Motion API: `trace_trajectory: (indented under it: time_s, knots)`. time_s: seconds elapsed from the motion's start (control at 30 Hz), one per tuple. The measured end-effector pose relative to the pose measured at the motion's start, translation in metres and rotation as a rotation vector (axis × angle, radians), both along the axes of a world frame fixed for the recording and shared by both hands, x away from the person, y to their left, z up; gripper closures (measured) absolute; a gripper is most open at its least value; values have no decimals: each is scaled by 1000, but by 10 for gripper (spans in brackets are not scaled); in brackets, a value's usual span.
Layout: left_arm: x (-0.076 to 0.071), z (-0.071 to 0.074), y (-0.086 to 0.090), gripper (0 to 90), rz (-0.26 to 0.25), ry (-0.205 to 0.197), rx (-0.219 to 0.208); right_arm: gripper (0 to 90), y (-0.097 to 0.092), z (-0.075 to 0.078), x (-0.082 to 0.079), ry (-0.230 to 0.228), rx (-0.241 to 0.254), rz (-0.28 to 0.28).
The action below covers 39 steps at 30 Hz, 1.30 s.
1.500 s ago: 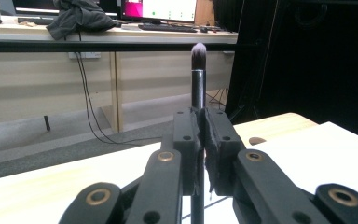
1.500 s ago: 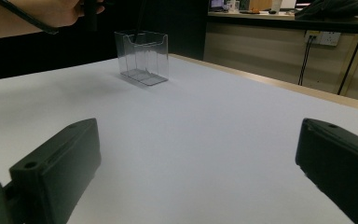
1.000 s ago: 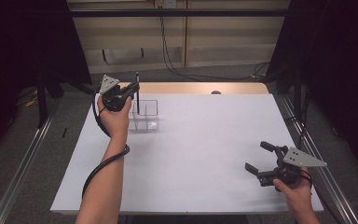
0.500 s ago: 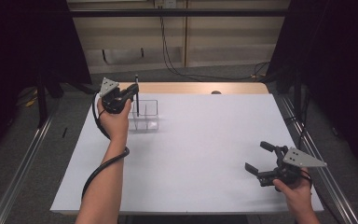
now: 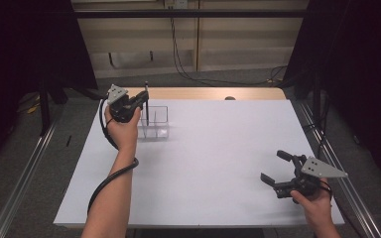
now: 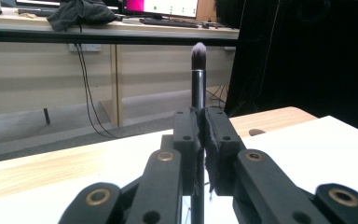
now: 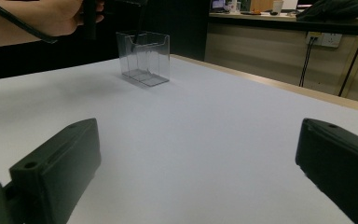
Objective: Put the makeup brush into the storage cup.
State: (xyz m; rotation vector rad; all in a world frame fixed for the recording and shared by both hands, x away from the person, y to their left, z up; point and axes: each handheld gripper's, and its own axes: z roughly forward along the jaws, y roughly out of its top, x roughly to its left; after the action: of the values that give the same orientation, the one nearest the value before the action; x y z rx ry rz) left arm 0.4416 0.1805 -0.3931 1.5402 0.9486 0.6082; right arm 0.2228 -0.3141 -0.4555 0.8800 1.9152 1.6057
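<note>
— Black is the handle of the makeup brush [image 6: 197, 88], isn't it? Where does it stand?

— Yes, a thin black stick, upright, with its soft dark bristle tip at the top. The left hand-held gripper [image 6: 199, 154] has its two jaws clamped tight on the handle, which runs straight up between the pads. In the high view the same left hand-held gripper [image 5: 138, 103] is raised at the far left part of the white counter [image 5: 213, 163], and the brush [image 5: 147, 101] hangs down from it.

— Down into what?

— Into a small clear plastic organizer [image 5: 155, 122] with compartments, standing on the counter just beside the person's left hand. The lower end of the brush is inside the box's outline, at its left side; whether it touches the bottom I cannot tell.

— And the other hand?

— The right hand-held gripper [image 5: 278, 167] sits low at the near right corner of the counter, well apart from the box. Its jaws are spread wide with nothing between them. From the right gripper view you look between those two black jaws across bare white surface to the clear organizer [image 7: 143, 57] far off, with the left hand above it.
</note>
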Motion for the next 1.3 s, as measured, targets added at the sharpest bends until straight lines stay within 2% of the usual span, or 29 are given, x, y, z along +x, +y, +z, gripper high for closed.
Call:
trace_trajectory:
  time_s: [1.3]
  knots:
    - [-5,-10,0,836,1,31,21,0,-1,0,-3,1,4,-4]
